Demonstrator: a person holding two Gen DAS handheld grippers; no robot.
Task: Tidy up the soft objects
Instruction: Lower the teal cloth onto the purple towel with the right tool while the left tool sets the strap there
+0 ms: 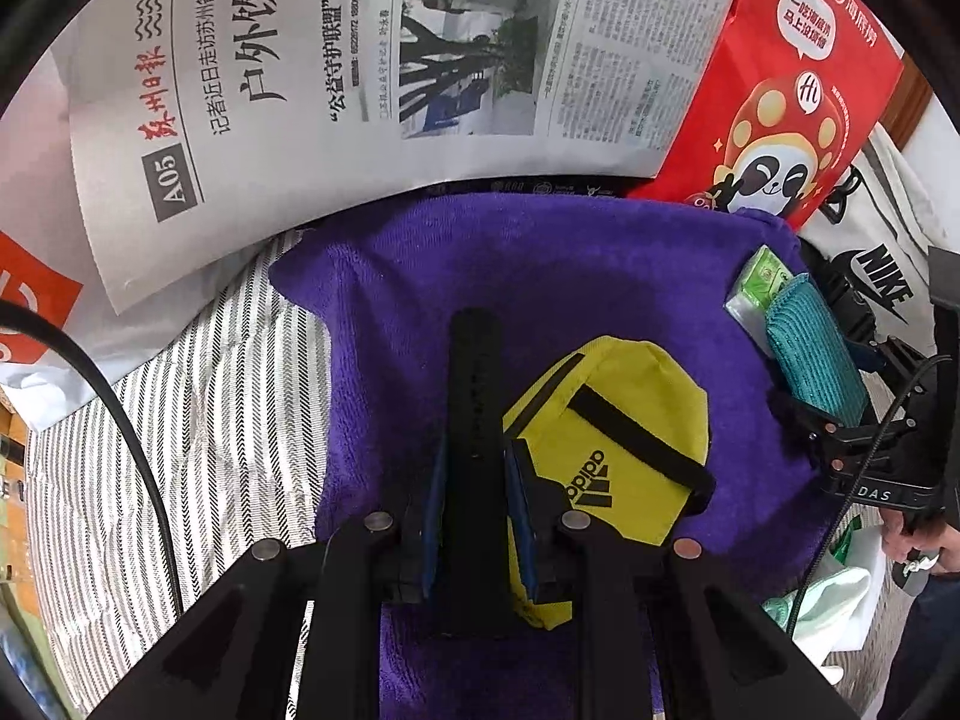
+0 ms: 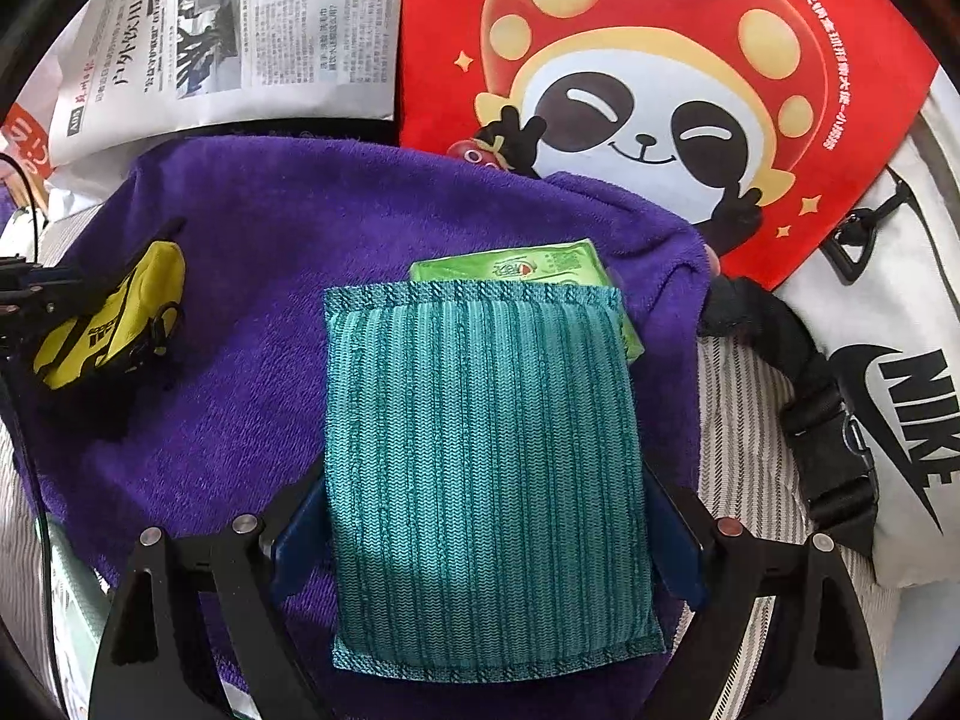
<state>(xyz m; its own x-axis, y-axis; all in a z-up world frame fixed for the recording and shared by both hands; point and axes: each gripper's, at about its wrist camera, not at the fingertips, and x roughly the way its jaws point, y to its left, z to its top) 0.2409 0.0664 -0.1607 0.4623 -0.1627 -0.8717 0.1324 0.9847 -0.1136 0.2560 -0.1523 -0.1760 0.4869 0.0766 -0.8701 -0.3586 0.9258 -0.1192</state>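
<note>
A purple towel (image 1: pixel 540 276) lies spread on a striped cloth; it also shows in the right wrist view (image 2: pixel 252 252). My left gripper (image 1: pixel 477 492) is shut on the black strap (image 1: pixel 474 396) of a yellow Adidas pouch (image 1: pixel 624 414), which rests on the towel and shows at the left of the right wrist view (image 2: pixel 114 318). My right gripper (image 2: pixel 486 516) is shut on a teal ribbed cloth pad (image 2: pixel 486 450), held over the towel; the pad also shows in the left wrist view (image 1: pixel 816 354). A green tissue packet (image 2: pixel 540 267) lies just beyond the pad.
A newspaper (image 1: pixel 372 78) lies behind the towel. A red panda-print bag (image 2: pixel 648 90) sits at the back right. A white Nike bag (image 2: pixel 900 408) with a black buckled strap (image 2: pixel 828 420) lies to the right. The striped cloth (image 1: pixel 198 432) shows at the left.
</note>
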